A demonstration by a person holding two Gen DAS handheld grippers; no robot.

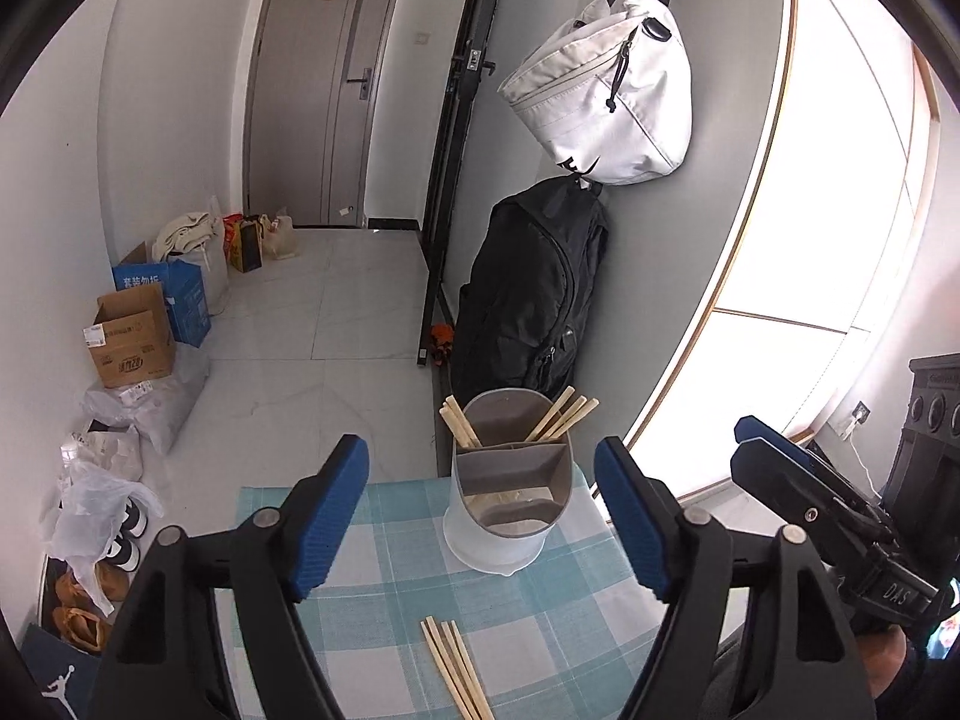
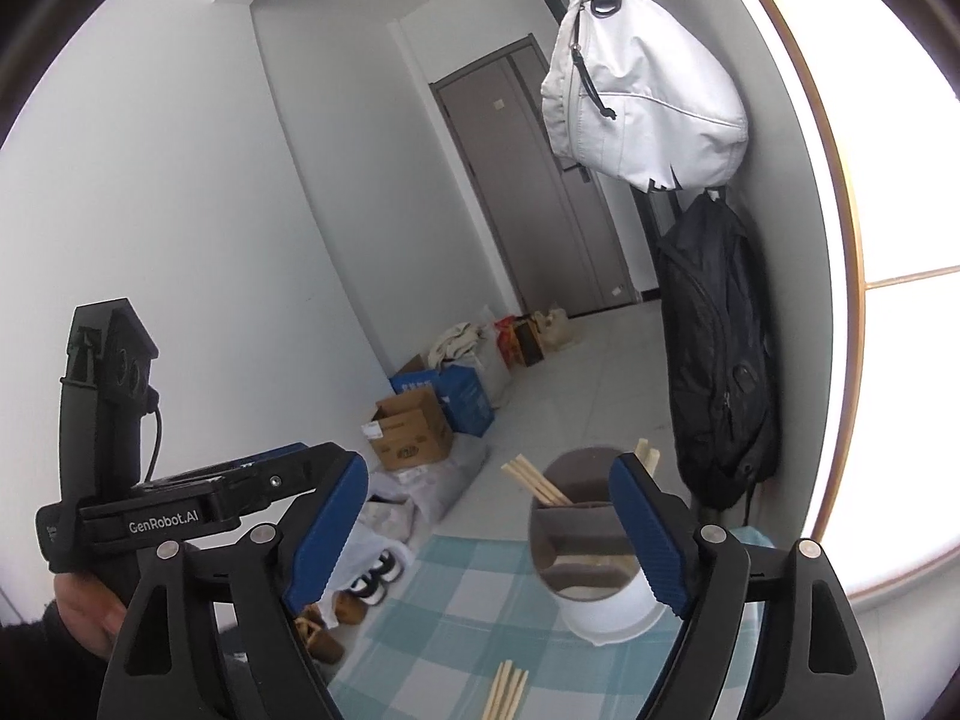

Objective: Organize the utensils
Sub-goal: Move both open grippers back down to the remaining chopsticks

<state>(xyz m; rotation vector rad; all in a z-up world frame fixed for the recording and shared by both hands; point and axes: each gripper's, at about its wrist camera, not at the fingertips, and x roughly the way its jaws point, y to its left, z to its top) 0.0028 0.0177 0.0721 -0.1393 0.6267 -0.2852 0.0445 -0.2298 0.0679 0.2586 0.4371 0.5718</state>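
Chopsticks in two lots. One lot stands upright in the holder [image 1: 510, 480], a grey-and-white cup w/ dividers at the far edge of the table [image 1: 372, 570]: a couple at the left of the back section [image 1: 461, 423], several more leaning right [image 1: 561, 414]. Other lot, loose chopsticks [image 1: 456, 666], lies flat on the checked cloth, near side, well apart from the holder; also seen in the right view [image 2: 507, 690].

Progress, as a judgement: roughly halfway. Some sticks are stowed, the loose bundle still needs picking up & dropping in. Front sections of the holder look empty.

Left tool [image 1: 483, 516]: jaws spread wide, nothing between them. Right tool [image 2: 489, 537]: same, spread & empty; it shows at the right edge of the left view [image 1: 780, 462].

Writing: "GenRobot.AI" on the left tool's body in the right view, "DAS" on the right tool in the left view. Jumpman logo on a blue mat [image 1: 57, 687]. The print on the cardboard box [image 1: 129, 339] & blue bag [image 1: 180, 297] on the floor is too small to read.
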